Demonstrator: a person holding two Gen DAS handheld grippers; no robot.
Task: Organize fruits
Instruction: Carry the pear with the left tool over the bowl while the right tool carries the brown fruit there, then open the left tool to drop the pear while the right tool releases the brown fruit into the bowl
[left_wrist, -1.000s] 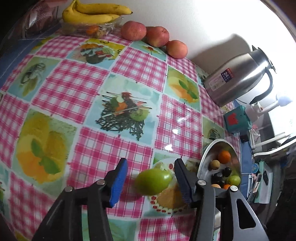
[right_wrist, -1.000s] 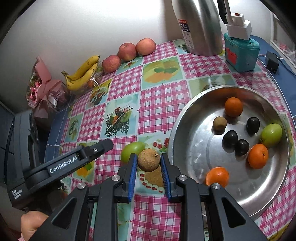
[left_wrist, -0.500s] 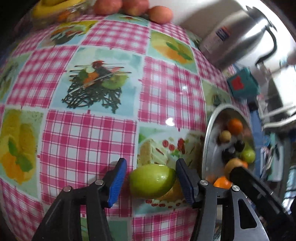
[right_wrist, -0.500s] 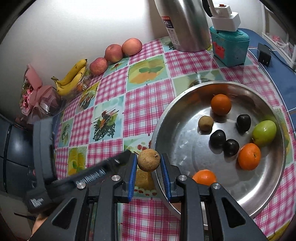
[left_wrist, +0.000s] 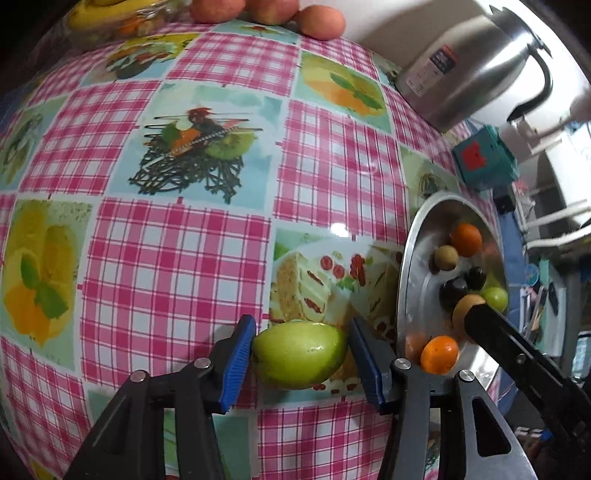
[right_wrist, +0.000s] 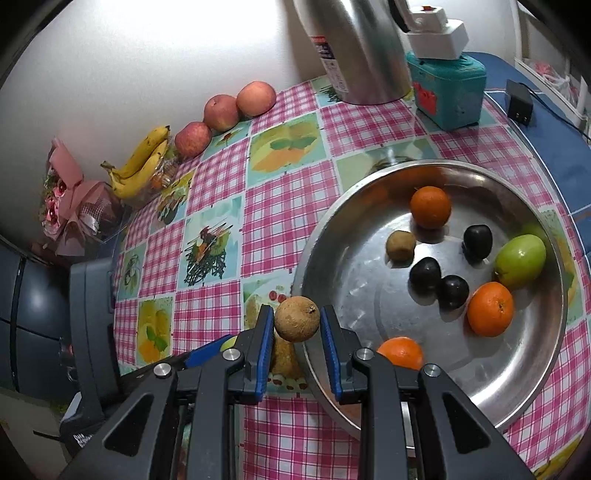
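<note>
My left gripper (left_wrist: 301, 356) has its blue pads around a green fruit (left_wrist: 299, 354) on the checked tablecloth; the pads touch or nearly touch its sides. My right gripper (right_wrist: 297, 325) is shut on a brown round fruit (right_wrist: 296, 319) and holds it above the near left rim of the steel bowl (right_wrist: 332, 229). The bowl holds oranges (right_wrist: 430, 206), dark plums (right_wrist: 424, 273), a small brown fruit (right_wrist: 400, 245) and a green fruit (right_wrist: 521, 256). In the left wrist view the bowl (left_wrist: 408, 280) lies at the right, with the right gripper over it.
Three apples (right_wrist: 221, 110) and bananas (right_wrist: 142, 162) lie along the back wall. A steel kettle (right_wrist: 354, 48) and a teal box (right_wrist: 447, 90) stand behind the bowl. A wrapped pink bouquet (right_wrist: 70, 206) lies at the far left. A black adapter (right_wrist: 519, 101) lies at the right.
My left gripper has moved forward and closed in around the green fruit. My right gripper has carried the brown fruit rightwards to the bowl's rim.
</note>
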